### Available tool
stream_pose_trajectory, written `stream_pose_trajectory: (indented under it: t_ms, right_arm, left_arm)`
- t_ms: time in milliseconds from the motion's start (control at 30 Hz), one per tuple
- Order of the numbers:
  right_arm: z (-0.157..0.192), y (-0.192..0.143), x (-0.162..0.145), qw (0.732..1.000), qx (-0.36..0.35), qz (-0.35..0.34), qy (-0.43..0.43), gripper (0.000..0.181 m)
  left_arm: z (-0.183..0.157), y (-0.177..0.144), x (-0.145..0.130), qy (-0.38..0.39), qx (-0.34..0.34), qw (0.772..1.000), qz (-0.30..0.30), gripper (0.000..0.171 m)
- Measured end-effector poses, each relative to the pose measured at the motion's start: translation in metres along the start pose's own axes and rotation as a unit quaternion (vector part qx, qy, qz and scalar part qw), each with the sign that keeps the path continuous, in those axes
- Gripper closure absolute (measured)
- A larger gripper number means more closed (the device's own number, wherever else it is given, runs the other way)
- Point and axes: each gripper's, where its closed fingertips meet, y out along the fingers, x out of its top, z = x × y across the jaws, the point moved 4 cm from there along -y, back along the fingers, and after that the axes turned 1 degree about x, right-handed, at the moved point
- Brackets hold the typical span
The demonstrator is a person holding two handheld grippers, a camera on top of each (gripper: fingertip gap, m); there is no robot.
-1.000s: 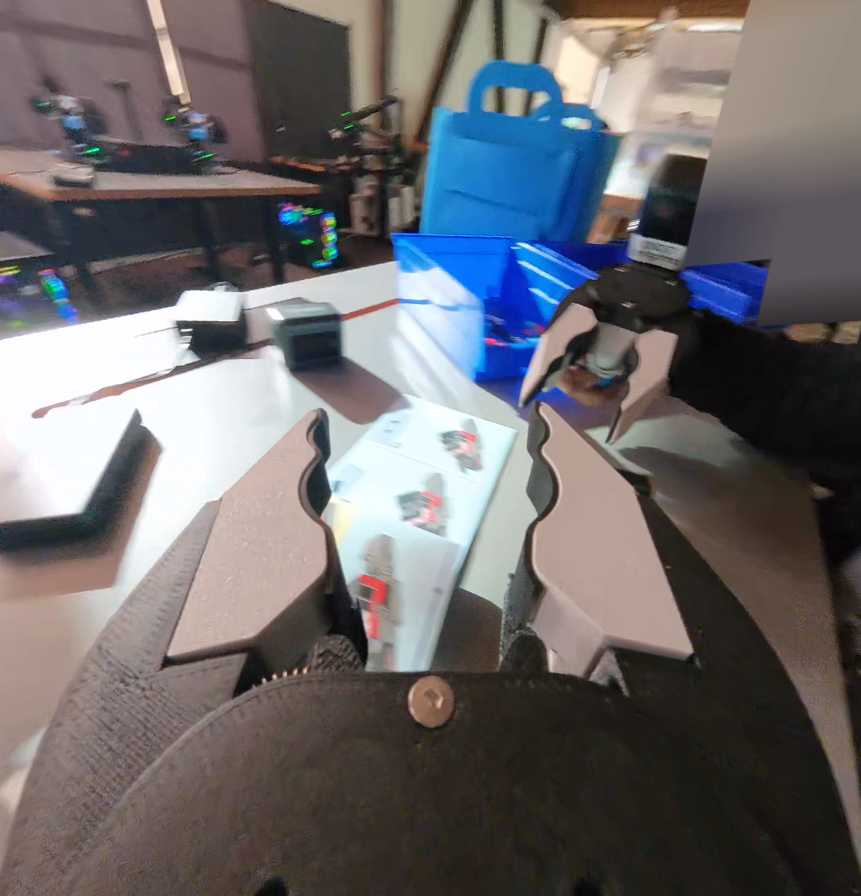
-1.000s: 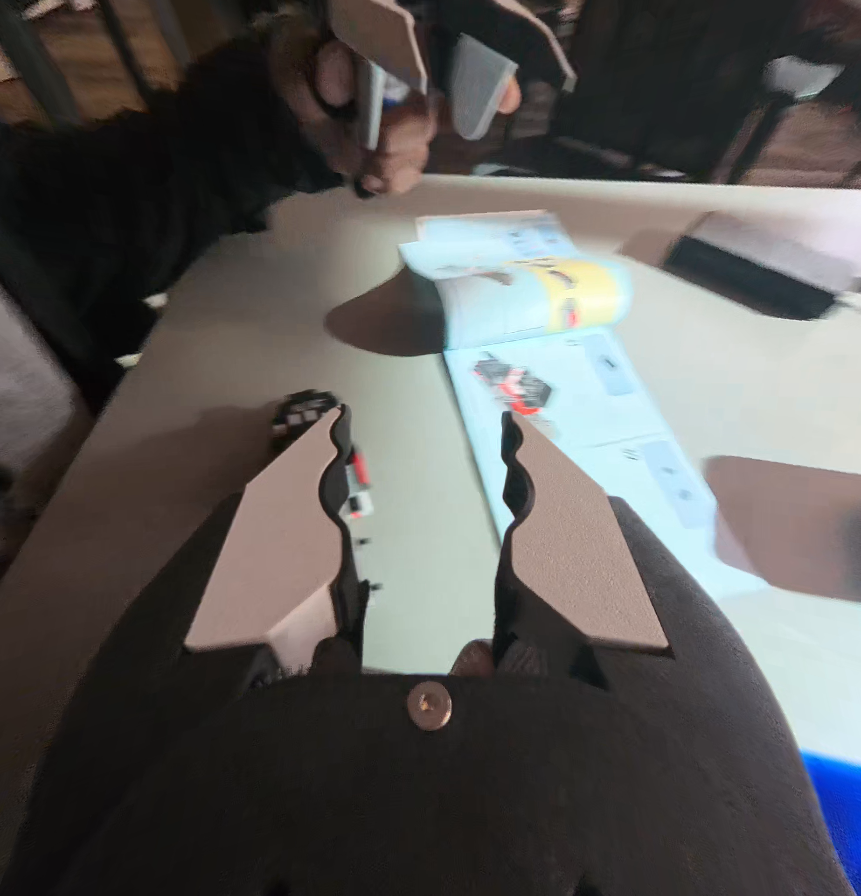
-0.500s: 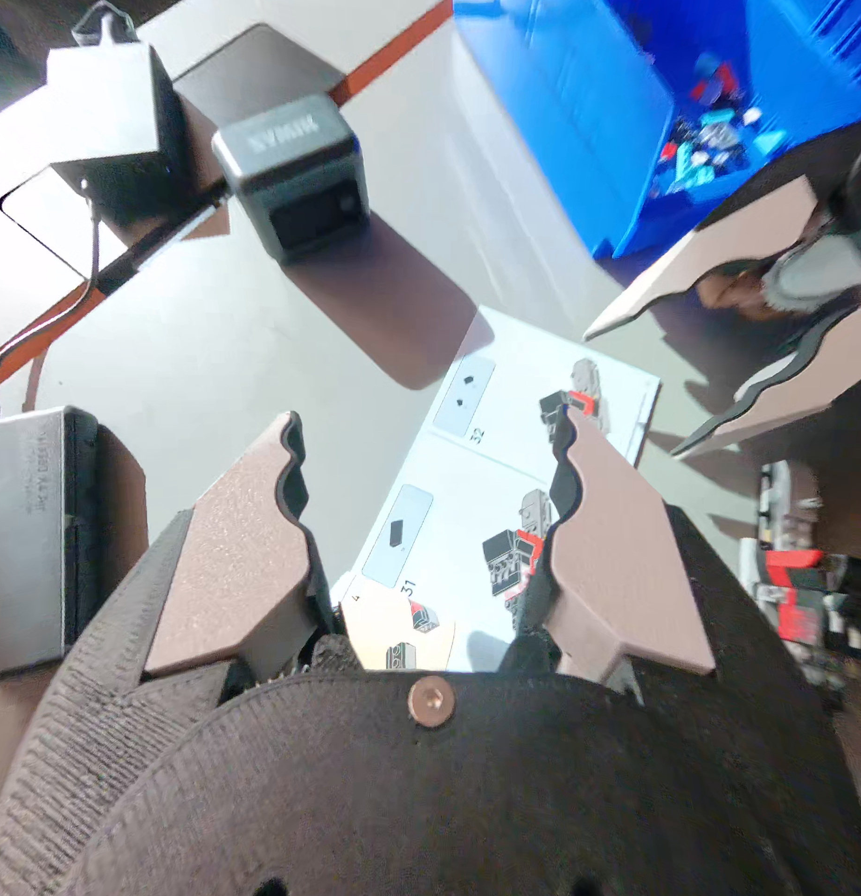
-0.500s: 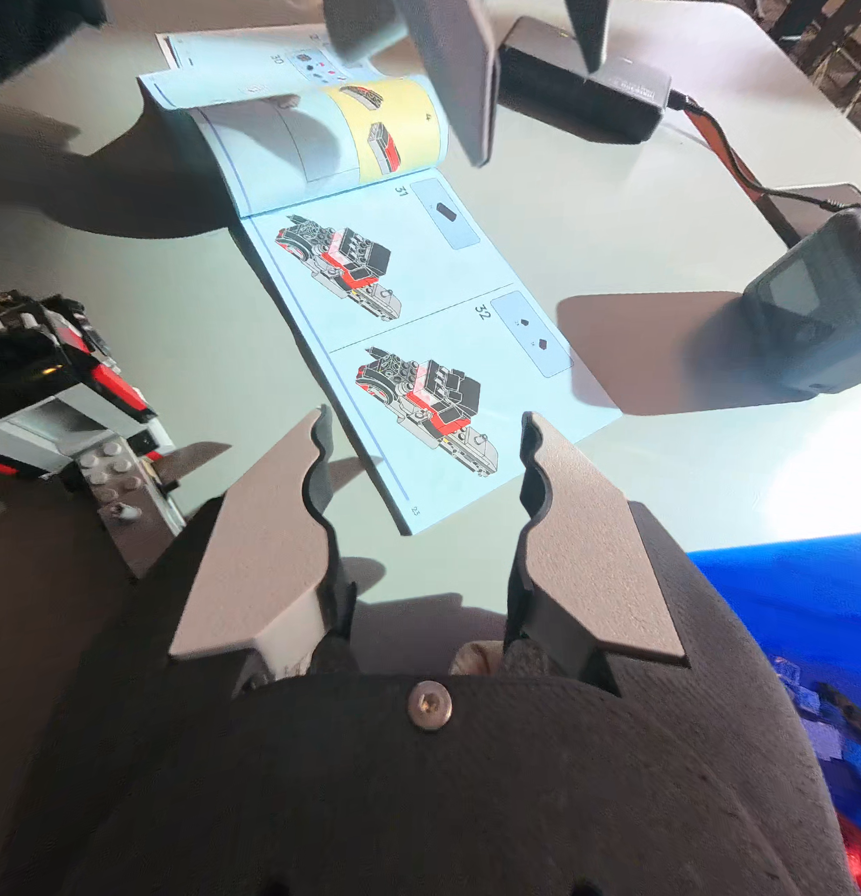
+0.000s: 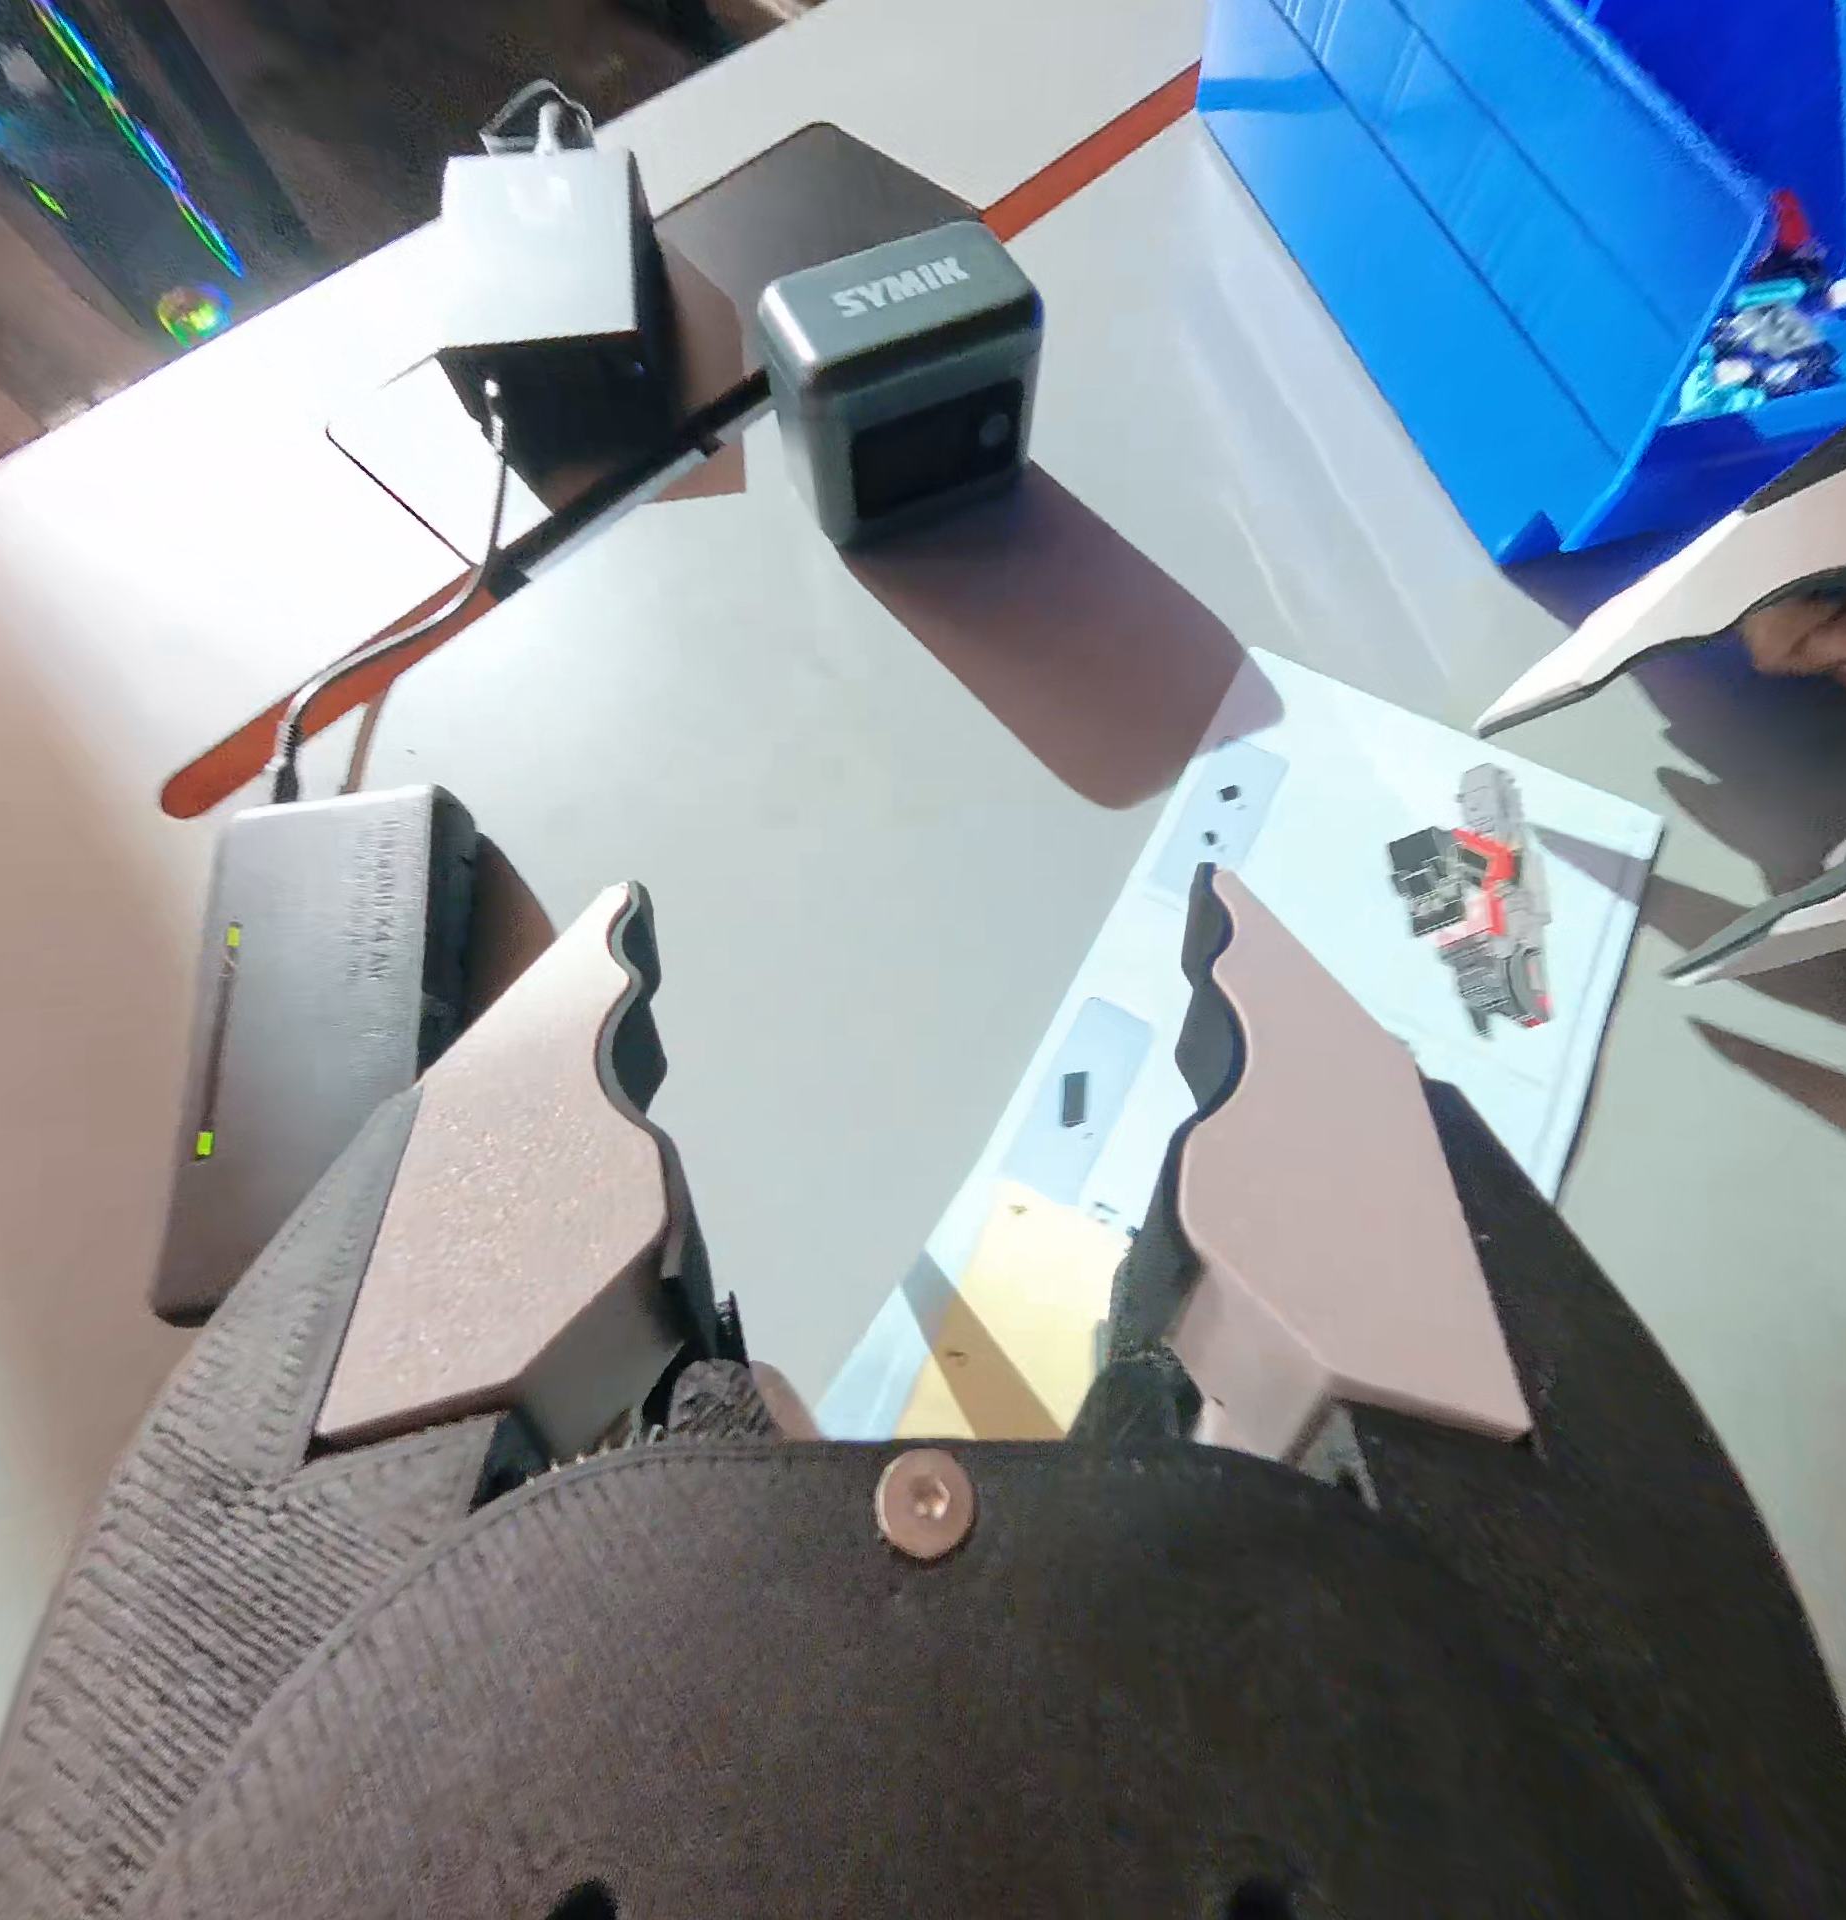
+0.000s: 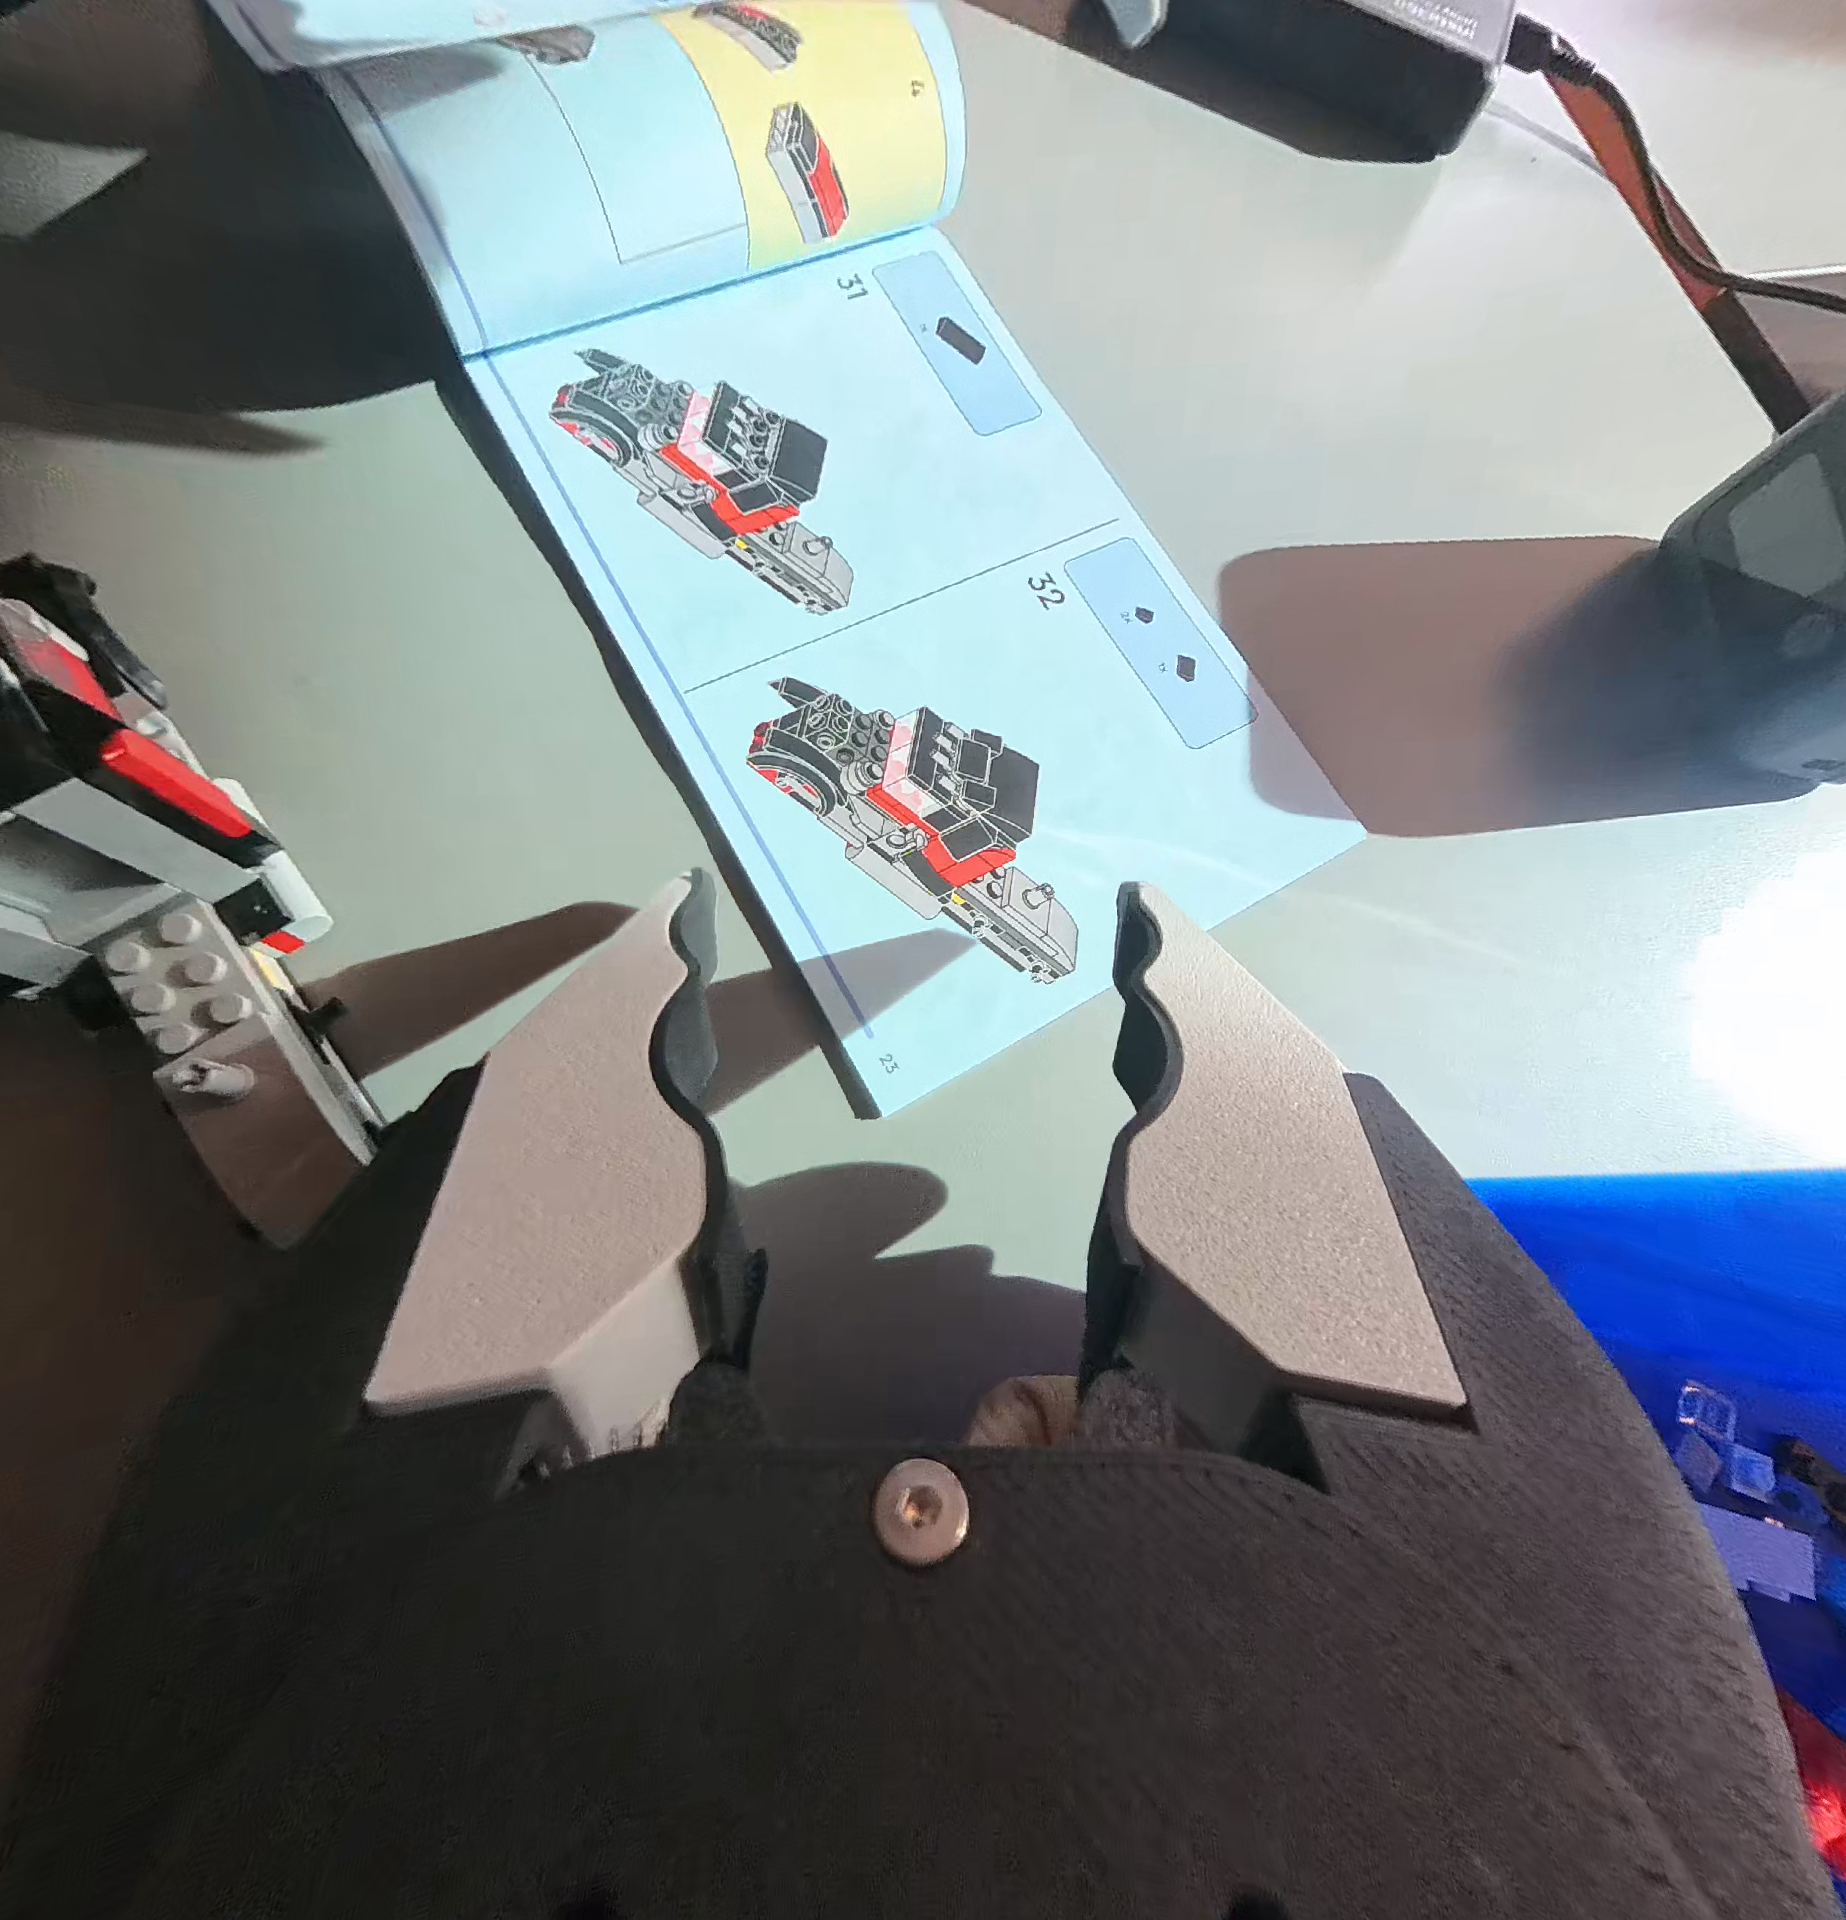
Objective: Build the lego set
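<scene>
Both grippers have tipped down within the last second from looking out across the room to looking onto the counter (image 5: 877,831), and both have closed in on the open instruction booklet (image 6: 898,582). That reads as a pause to check the next step rather than a placement.

Nearest in the right wrist view, the right gripper (image 6: 903,914) has its fingers apart and empty, poised above the booklet's near corner. Just to its left stands the half-built lego model (image 6: 119,821) — a grey base with studs showing, red and black parts stacked above, only partly in frame. It rests on the counter beside the booklet, touched by neither gripper.

The left gripper (image 5: 914,914) likewise has its fingers spread with nothing between them, over the booklet's other edge.

Farther off sit a small grey box-shaped device (image 5: 898,374), a flat grey unit (image 5: 295,997) with a cable, and the blue parts bin (image 5: 1521,260) holding loose bricks — likely where the next piece must come from, judging by the small black parts drawn on the page.
</scene>
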Motion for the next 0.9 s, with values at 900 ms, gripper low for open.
stream_pose_trajectory:
  t_ms: [900]
  right_arm:
    - [-0.016, -0.001, 0.006, 0.996, -0.084, -0.02, 0.017, 0.108]
  left_arm:
    - [-0.112, 0.014, -0.008, 0.17, -0.154, 0.966, 0.118, 0.081]
